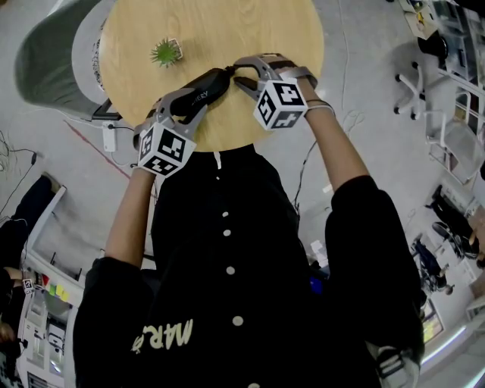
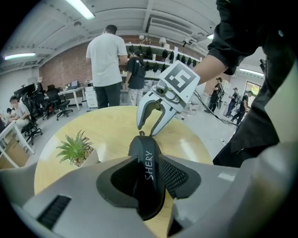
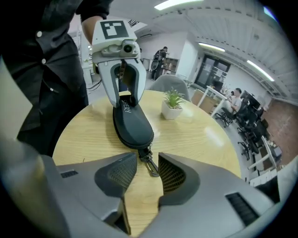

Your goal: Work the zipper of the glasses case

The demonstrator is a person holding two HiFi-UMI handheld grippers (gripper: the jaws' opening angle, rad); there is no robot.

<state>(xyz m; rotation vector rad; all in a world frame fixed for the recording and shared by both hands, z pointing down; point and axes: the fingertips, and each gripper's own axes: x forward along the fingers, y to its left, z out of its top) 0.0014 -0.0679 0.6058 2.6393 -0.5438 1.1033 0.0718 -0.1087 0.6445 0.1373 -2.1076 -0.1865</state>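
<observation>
On the table [image 1: 258, 30], right of the plant [image 1: 165, 51], the left gripper [image 2: 148, 179] is clamped on one end of the black case [image 3: 132, 122], which lies flat on the wood. At its other end the right gripper [image 3: 143, 174] stands released, jaws apart, with the zipper pull [image 3: 150, 163] between them, not pinched.

A round wooden table [image 1: 136, 30] bearing a small potted plant [image 1: 166, 52] stands on a pale grey floor [image 1: 364, 106] in an open workshop. Strip lights [image 2: 80, 8] run across the white ceiling. A brick wall [image 2: 60, 67], shelves [image 2: 156, 49] and black office chairs [image 2: 62, 104] line the room, where a person in a white shirt [image 2: 106, 65] stands.
</observation>
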